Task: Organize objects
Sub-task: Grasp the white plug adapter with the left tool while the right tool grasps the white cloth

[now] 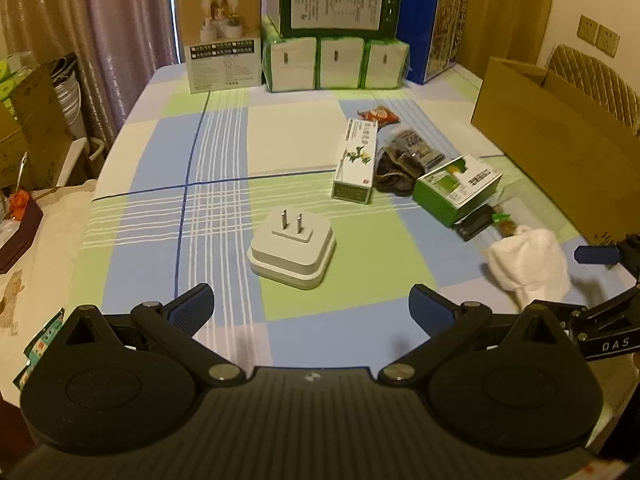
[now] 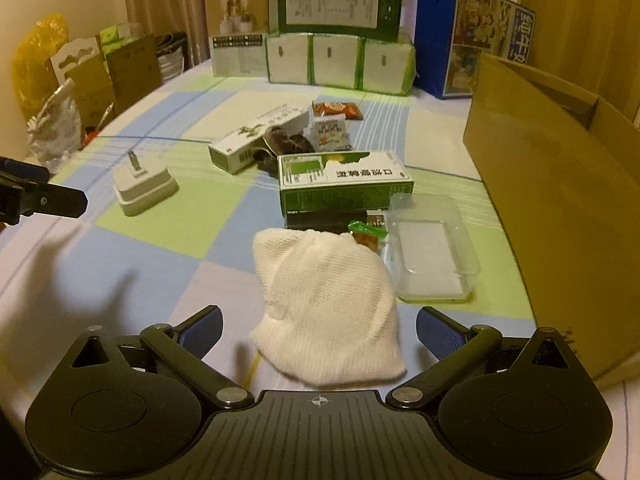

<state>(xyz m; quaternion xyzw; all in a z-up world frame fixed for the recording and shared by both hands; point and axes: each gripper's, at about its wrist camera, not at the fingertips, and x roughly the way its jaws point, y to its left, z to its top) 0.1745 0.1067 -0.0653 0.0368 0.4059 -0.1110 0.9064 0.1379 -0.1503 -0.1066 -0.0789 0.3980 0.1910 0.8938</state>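
Both of your grippers are spread wide with nothing in them, so you look set up for two pickups at once. Your left gripper (image 1: 311, 312) is lined up on the white square plug adapter (image 1: 292, 252), which sits prongs-up on the checked blue-and-green tablecloth (image 1: 160, 208), close ahead of the fingers but not touching. Your right gripper (image 2: 319, 332) has the white knitted cloth (image 2: 326, 308) lying between its blue pads (image 2: 440, 336), so a squeeze there probably bags it; my guess is it's headed for the big open brown cardboard box (image 2: 560, 208) standing just to the right. The other loose stuff bunches in the middle: a green-and-white carton (image 2: 346, 182), a long white box with a plant picture (image 1: 354, 160), some dark crumpled thing (image 1: 396, 170) between them, and a few snack packets. Worth noting the right wrist view shows a clear plastic tray (image 2: 430, 248) beside the cloth, which the left view barely catches. The left view gives you the adapter's prongs cleanly.
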